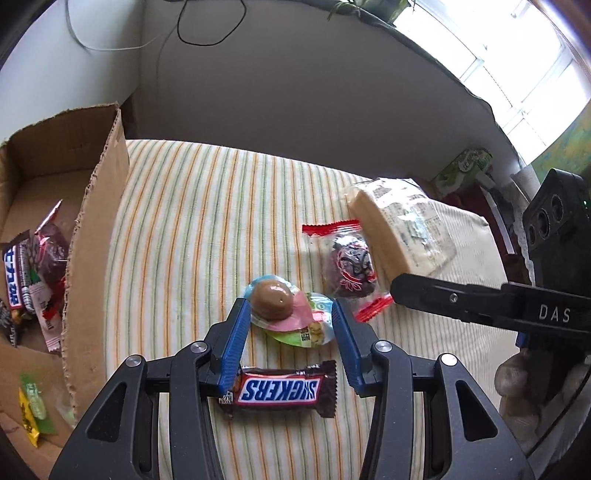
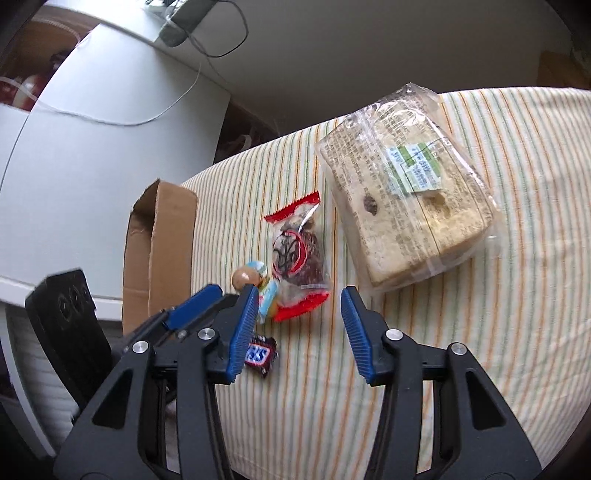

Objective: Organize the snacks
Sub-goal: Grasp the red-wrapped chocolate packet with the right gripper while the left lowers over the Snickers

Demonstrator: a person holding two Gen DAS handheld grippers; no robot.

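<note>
My left gripper (image 1: 289,305) is open and points down at a chocolate egg snack (image 1: 275,302) in pink and green wrapping on the striped tablecloth (image 1: 207,221). The snack lies between the blue pads. A Snickers mini bar (image 1: 280,389) lies under the fingers, nearer the camera. My right gripper (image 2: 300,292) is open, and the near end of a clear red-ended cake packet (image 2: 295,254) sits between its tips. A wrapped bread loaf (image 2: 406,206) lies beyond it to the right. In the left wrist view the right gripper's black finger (image 1: 443,299) reaches in beside the packet (image 1: 351,269).
An open cardboard box (image 1: 96,240) stands at the table's left and holds several wrapped snacks (image 1: 33,273). A green carton (image 1: 465,166) sits past the far right table edge. Cables (image 1: 207,29) hang on the wall. A hand (image 1: 517,387) holds the right gripper.
</note>
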